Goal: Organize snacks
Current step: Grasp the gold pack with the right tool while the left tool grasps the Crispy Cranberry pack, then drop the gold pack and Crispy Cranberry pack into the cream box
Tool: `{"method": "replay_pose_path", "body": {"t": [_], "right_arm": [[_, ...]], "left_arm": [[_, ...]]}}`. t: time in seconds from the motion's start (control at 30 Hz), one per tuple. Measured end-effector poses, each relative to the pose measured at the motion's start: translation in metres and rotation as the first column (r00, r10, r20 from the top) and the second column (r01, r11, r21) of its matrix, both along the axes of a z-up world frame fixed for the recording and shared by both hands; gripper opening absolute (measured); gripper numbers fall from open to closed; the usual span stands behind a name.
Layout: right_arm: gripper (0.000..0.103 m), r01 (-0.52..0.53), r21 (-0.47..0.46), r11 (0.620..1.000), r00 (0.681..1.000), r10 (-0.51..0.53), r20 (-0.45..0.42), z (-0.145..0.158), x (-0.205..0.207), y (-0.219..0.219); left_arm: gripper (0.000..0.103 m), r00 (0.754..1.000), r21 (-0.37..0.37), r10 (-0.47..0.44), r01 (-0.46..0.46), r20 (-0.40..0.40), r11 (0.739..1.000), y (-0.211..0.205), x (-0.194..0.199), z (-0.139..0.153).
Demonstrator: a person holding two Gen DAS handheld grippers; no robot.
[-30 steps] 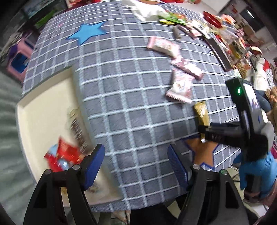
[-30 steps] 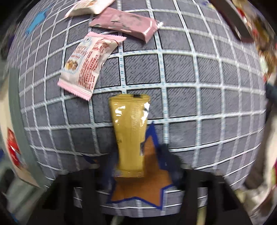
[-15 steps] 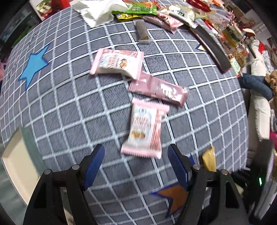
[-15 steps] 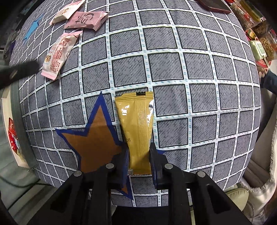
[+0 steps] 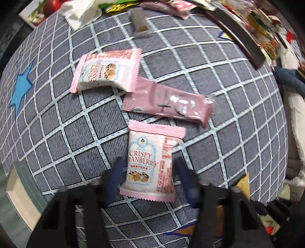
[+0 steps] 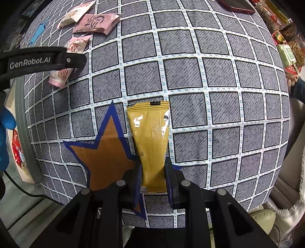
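Observation:
My left gripper (image 5: pixel 148 171) is open, its fingers on either side of a pink-and-white cranberry snack packet (image 5: pixel 150 162) lying on the grey checked tablecloth. A dark pink bar (image 5: pixel 167 104) and a second pink-white packet (image 5: pixel 106 70) lie just beyond. My right gripper (image 6: pixel 153 177) is shut on a gold sachet (image 6: pixel 150 141) beside an orange star (image 6: pixel 103 152). The left gripper's finger (image 6: pixel 42 60) shows over the cranberry packet (image 6: pixel 70 57) in the right wrist view.
A cream tray (image 5: pixel 21 196) sits at the table's left edge, with red snacks in it (image 6: pixel 16 148). More wrappers and a white bag (image 5: pixel 80 11) lie at the far edge. A dark curved tray rim (image 5: pixel 240 36) is at far right. A blue star (image 5: pixel 21 87) marks the left.
My left gripper swung from the tray over to the pink packets and came down around the cranberry packet. My right gripper closed on the gold sachet and shifted it right of the star.

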State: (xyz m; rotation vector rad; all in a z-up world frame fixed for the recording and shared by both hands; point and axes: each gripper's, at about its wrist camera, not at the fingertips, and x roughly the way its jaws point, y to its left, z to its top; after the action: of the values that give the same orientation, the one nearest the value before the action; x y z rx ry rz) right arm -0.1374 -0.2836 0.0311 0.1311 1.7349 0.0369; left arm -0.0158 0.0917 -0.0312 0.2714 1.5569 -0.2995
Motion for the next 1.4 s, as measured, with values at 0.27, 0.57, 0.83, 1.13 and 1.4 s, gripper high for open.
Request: {"method": "replay_pose_path", "body": {"t": [0.27,0.57,0.83,1.13,1.4], "right_arm": [[0.024,-0.003,-0.037,0.999,1.000,0.003,0.006,-0.003,-0.003,0.011],[0.024,-0.037,-0.095,0.995,0.999,0.036,-0.007,-0.007,-0.013,0.050],[0.024,-0.036,-0.054,0.998,0.999,0.034,-0.033,-0.017,-0.013,0.089],[0.024,0.045,0.099,0.994,0.999,-0.044,-0.008,-0.006,0.003,0.143],[0.024,-0.112,0.156,0.981,0.994,0.109,0.028,0.006,0.025,0.269]], "left_arm": [[0.042,0.997,0.004,0.064,-0.064,-0.044,0.998,0.042,-0.074,-0.003],[0.046,0.992,0.029,0.112,-0.110,-0.055,0.994,0.079,-0.147,-0.004],[0.041,0.989,-0.075,0.137,-0.141,-0.054,0.987,0.093,-0.122,0.007],[0.041,0.967,-0.167,0.252,-0.244,0.028,0.955,0.139,-0.110,0.072],[0.041,0.902,-0.186,0.422,-0.401,0.087,0.897,0.198,-0.129,0.088]]}}
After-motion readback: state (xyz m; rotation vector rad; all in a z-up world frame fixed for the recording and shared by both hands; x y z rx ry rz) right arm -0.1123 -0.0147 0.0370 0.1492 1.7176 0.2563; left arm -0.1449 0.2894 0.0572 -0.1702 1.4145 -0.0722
